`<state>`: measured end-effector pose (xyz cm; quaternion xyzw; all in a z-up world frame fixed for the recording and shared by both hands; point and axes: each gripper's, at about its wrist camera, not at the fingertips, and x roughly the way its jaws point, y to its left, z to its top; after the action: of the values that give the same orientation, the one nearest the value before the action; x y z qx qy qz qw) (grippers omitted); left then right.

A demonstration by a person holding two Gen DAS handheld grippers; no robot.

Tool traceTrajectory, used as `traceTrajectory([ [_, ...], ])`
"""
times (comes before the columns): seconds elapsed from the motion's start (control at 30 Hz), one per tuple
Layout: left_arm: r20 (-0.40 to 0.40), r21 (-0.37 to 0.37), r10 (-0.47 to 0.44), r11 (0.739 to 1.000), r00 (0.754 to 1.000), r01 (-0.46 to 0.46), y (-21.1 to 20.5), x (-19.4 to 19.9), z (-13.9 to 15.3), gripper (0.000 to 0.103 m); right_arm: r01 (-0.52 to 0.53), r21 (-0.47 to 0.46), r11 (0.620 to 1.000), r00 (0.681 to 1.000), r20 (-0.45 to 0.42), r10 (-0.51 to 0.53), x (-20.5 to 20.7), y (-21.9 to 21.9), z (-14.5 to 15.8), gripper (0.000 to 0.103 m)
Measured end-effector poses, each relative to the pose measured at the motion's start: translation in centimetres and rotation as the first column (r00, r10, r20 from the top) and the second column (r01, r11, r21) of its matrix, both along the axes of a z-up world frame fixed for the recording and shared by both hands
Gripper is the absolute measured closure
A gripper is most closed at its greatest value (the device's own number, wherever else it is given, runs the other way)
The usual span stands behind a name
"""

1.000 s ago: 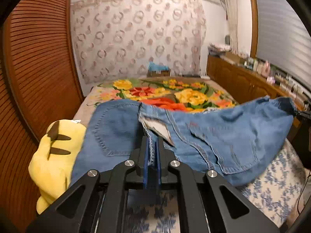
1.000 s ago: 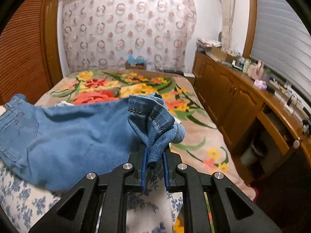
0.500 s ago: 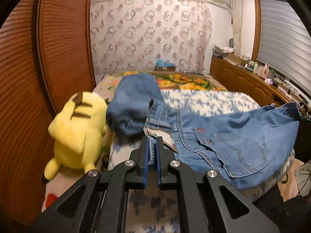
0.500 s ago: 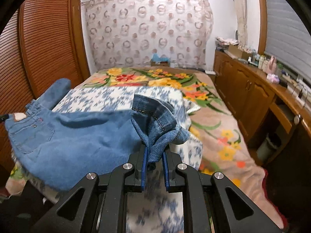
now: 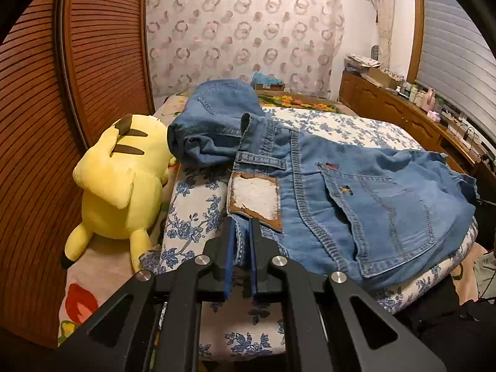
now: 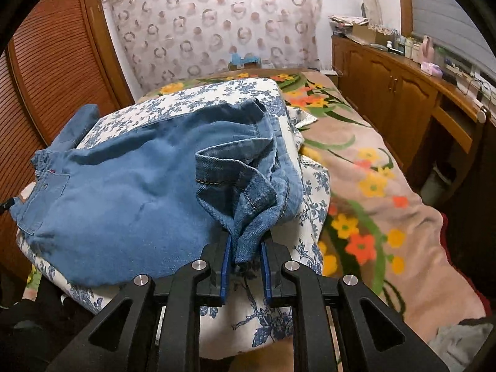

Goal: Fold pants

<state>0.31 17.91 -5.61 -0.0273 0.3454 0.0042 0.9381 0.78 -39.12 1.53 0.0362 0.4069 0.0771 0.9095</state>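
The blue jeans (image 5: 356, 192) lie spread across a blue-flowered quilt (image 5: 192, 217) on the bed, back pocket and leather patch facing up. One denim part is heaped behind the waistband at the far left. My left gripper (image 5: 240, 232) is shut on the waistband edge just below the patch. In the right wrist view the jeans (image 6: 124, 192) rest on the quilt (image 6: 248, 93). My right gripper (image 6: 246, 248) has a bunched leg hem between its blue pads, and its jaws are opening slightly, the cloth still touching both pads.
A yellow plush toy (image 5: 121, 183) lies left of the quilt against the louvred wooden doors (image 5: 37, 124). An orange-and-yellow flowered blanket (image 6: 372, 186) covers the bed to the right. Beyond it runs a wooden cabinet (image 6: 387, 86) with small items on top.
Both grippers have come down and back toward the bed's near end. The jeans, held stretched in the air before, now rest on the blue-flowered quilt.
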Motion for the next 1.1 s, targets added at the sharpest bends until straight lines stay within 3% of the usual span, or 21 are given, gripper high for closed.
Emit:
traceTrajectory([
  [0.1, 0.023, -0.001, -0.002, 1.000, 1.000, 0.002, -0.1, -0.5, 0.5, 0.092, 0.002, 0.002, 1.000, 1.000, 0.010, -0.002, -1.1, 0.1, 0.5, 0.083],
  [0.17, 0.040, -0.007, -0.001, 1.000, 0.999, 0.001, -0.1, -0.8, 0.8, 0.075, 0.012, -0.007, 1.000, 1.000, 0.015, -0.012, -1.5, 0.2, 0.5, 0.078],
  [0.33, 0.064, -0.042, -0.018, 0.999, 0.998, 0.021, -0.6, -0.8, 1.2, 0.049, 0.030, -0.003, 1.000, 0.999, 0.037, -0.030, -2.9, 0.2, 0.5, 0.073],
  [0.43, 0.059, -0.048, -0.031, 0.998, 0.998, 0.034, -1.4, -0.3, 1.1, 0.021, 0.049, -0.025, 0.999, 0.997, 0.053, -0.047, -3.6, 0.2, 0.7, 0.064],
  [0.5, 0.054, -0.045, -0.050, 0.998, 0.997, 0.052, -2.3, 0.2, 0.8, 0.019, 0.060, -0.025, 0.998, 0.996, 0.064, -0.059, -4.1, 0.1, 0.7, 0.055],
  [0.6, 0.039, -0.065, -0.086, 0.994, 0.996, 0.088, -3.9, 1.0, 0.2, 0.019, 0.076, -0.011, 0.997, 0.994, 0.081, -0.074, -4.5, -0.2, 0.8, 0.052],
  [0.77, 0.027, -0.066, -0.158, 0.985, 0.987, 0.160, -7.8, 2.2, -0.9, 0.019, 0.074, -0.037, 0.997, 0.994, 0.083, -0.071, -4.6, 0.0, 0.4, 0.051],
  [1.1, 0.026, -0.070, -0.239, 0.968, 0.971, 0.240, -14.1, 5.2, -0.5, 0.019, 0.076, -0.004, 0.997, 0.994, 0.076, -0.076, -3.8, 0.7, 0.1, 0.051],
])
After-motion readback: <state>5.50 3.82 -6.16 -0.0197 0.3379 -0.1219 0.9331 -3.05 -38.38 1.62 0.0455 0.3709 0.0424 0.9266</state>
